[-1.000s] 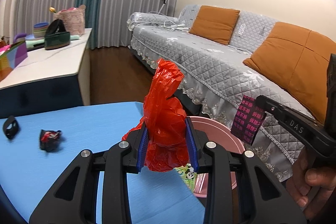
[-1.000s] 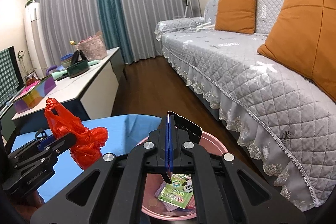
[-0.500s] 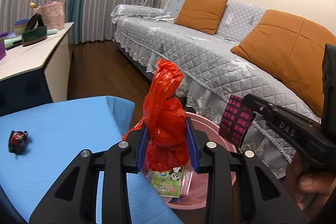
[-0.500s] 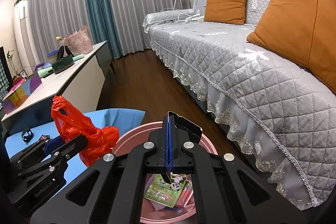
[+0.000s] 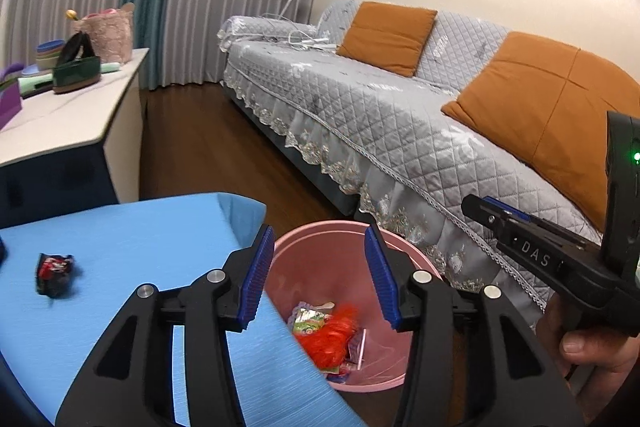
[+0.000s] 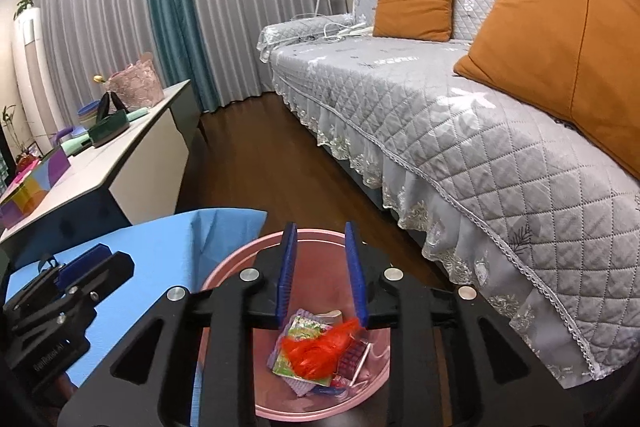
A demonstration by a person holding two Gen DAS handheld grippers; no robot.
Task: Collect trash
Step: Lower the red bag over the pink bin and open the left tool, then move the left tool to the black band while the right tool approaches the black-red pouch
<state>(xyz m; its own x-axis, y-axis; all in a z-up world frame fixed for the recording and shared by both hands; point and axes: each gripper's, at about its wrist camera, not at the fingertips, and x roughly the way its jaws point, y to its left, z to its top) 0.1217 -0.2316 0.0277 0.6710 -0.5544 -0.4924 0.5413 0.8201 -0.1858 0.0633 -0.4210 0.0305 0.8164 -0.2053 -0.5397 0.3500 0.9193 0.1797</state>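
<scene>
Left gripper (image 5: 318,275): jaws spread, empty, above the pink bin (image 5: 404,243) for dropping.
Right gripper (image 6: 321,275): likewise parted, empty.
Red bag (image 6: 316,351): inside the bin.

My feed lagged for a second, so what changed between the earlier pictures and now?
Both grippers opened over the round pink plastic bin. The left gripper let go of the crumpled red plastic bag, which now lies inside the bin; the right gripper let go of its dark pink-printed wrapper. The small red-and-black wrapper stays on the blue tablecloth.
</scene>
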